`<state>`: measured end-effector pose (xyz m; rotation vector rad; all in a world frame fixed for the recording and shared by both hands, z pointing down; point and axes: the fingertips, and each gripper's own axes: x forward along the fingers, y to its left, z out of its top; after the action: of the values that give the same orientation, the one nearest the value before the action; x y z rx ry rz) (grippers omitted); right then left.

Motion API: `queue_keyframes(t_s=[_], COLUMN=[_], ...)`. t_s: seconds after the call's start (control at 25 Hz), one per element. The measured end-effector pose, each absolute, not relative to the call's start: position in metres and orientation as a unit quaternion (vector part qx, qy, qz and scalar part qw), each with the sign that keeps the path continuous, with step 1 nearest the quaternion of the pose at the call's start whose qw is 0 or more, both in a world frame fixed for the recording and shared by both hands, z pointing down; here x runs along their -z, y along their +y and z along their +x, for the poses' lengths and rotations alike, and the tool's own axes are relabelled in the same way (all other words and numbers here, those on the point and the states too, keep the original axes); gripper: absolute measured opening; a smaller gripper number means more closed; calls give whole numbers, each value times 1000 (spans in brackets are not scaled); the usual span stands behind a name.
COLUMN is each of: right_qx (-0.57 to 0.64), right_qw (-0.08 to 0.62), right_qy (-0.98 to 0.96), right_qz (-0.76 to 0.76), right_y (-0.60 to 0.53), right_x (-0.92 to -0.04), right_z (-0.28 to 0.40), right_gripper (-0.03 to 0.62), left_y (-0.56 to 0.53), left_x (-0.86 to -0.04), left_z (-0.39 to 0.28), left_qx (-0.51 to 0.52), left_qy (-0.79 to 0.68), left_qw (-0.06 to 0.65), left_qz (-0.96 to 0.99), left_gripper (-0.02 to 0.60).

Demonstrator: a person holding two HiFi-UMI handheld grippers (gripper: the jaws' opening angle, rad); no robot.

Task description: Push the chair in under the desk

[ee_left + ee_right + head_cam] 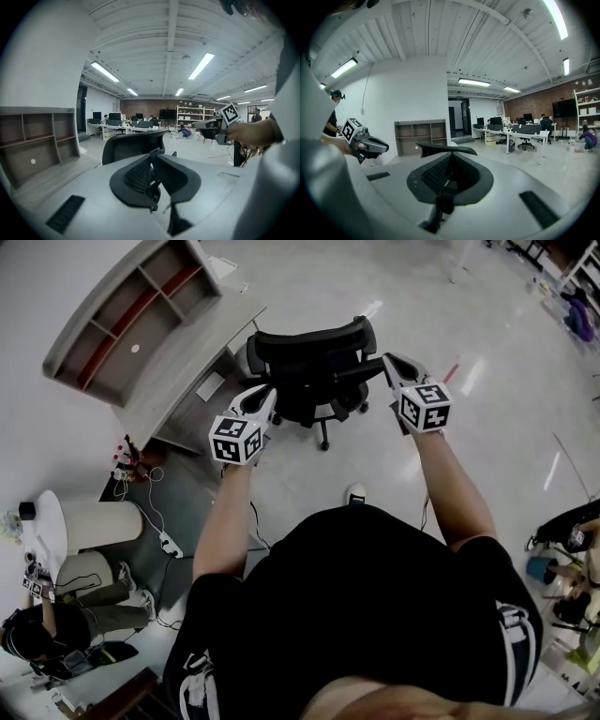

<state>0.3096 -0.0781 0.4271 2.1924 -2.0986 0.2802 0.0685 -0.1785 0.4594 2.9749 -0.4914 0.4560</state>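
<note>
Behind the chair [314, 357] at the shelf-topped desk [192, 357] — left gripper [269, 395] and right gripper [387, 360], both clenched, empty.

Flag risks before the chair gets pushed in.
The left gripper and right gripper are shut by the chair back's ends; closed tips may slip off. The chair is on casters: an uneven push could swing it into the desk. Cables by the desk could snag a foot.

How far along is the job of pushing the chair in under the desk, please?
Done: nothing yet; the chair stands on open floor beside the desk, not under it. In hand: the left gripper and right gripper, both shut, flank its backrest top. Left: the whole push.
</note>
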Motion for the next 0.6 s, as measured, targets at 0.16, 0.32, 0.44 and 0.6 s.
queue_keyframes(t_s=[0.16, 0.32, 0.44, 0.6], right_qx=[-96, -92, -87, -93], right_qw=[42, 51, 57, 55], right_qy=[-694, -701, -708, -714], right_qz=[712, 705, 699, 692], right_y=[-95, -109, -119, -127], right_x=[-430, -438, -440, -444], right_z=[344, 370, 381, 391], right_gripper=[-3, -3, -3, -3], left_y=[-194, -201, -205, -207], left_x=[-458, -464, -467, -474], left_z=[100, 127, 137, 146], left_qx=[-153, -161, -164, -170], left_qy=[-173, -179, -187, -194], left_qw=[48, 48, 51, 54], left_qz=[972, 969, 967, 965], left_gripper=[48, 48, 48, 48])
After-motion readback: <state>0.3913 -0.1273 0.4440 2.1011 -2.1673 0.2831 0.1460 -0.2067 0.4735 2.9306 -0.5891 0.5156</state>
